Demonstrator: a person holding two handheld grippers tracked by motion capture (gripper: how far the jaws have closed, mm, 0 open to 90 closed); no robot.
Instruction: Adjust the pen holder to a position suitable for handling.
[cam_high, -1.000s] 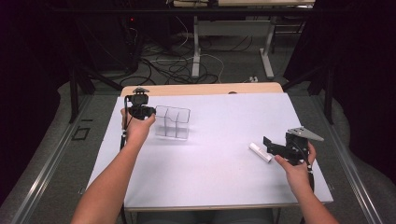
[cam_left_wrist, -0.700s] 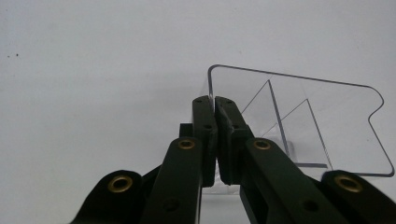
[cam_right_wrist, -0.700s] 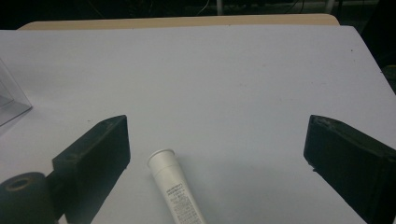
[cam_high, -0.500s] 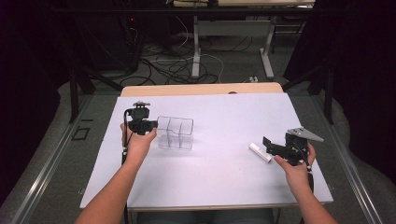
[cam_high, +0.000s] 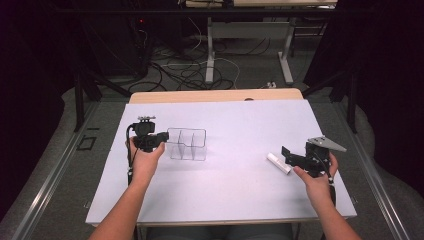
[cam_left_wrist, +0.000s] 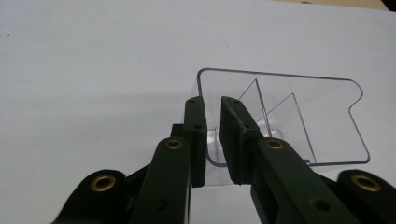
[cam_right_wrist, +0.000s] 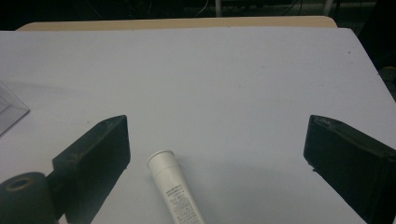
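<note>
Straddling clear organizer (cam_left_wrist: 299, 116) wall, left gripper (cam_left_wrist: 212, 105) jaws

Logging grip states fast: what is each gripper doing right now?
Left gripper: jaws just easing open, the clear organizer wall in the gap between them.
Right gripper: open wide, white tube lying between its jaws, unheld.

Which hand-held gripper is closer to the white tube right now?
Right. The right hand-held gripper has the white tube lying between its wide-open jaws, untouched. The left hand-held gripper is across the table, jaws astride the clear organizer's wall.
</note>
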